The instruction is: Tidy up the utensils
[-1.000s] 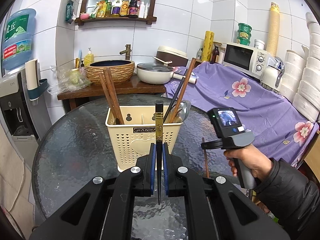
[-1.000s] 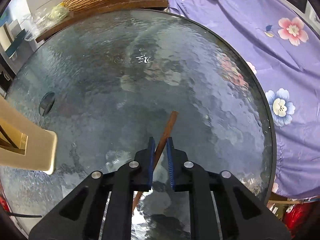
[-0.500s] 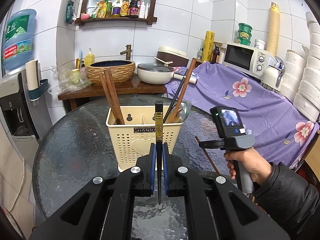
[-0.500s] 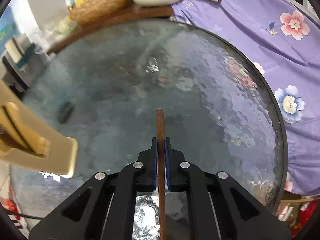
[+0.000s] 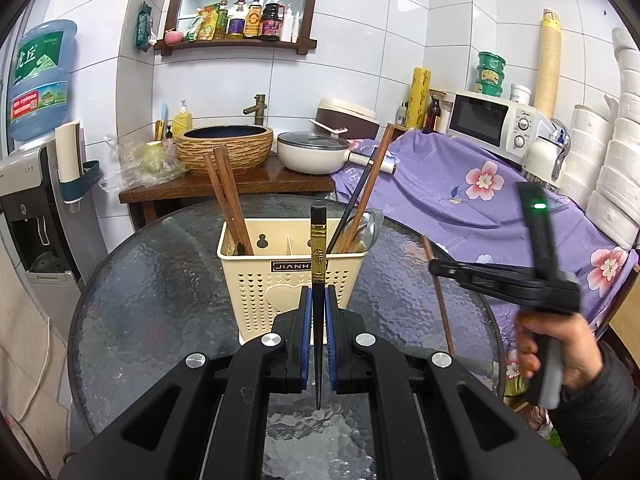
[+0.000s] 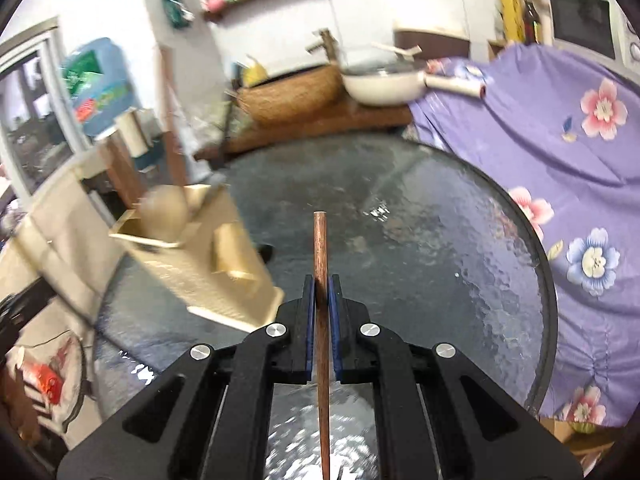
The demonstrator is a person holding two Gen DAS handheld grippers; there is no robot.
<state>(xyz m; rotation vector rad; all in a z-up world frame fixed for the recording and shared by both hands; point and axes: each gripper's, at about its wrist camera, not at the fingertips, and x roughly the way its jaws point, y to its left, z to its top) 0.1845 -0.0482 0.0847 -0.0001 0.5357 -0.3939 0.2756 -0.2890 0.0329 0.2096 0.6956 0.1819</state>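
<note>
Left gripper (image 5: 318,312) fingers pinch black chopstick (image 5: 318,264) upright before cream holder (image 5: 292,272) | right gripper (image 6: 321,304) fingers pinch brown chopstick (image 6: 321,264) above glass desk (image 6: 420,240)

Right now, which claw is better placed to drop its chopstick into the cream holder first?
Left. The left claw holds its black chopstick directly facing the cream holder, while the right claw with the brown chopstick is off beside it.

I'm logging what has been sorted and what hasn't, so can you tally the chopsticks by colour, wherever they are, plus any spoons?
Brown wooden chopsticks: 4, two in the caddy's left compartment, one in its right compartment, one in the right hand-held gripper.
Black chopsticks: 2, one in the right compartment, one with a gold band in the left hand-held gripper.
Metal spoons: 1, right compartment.
Total: 7.
</note>
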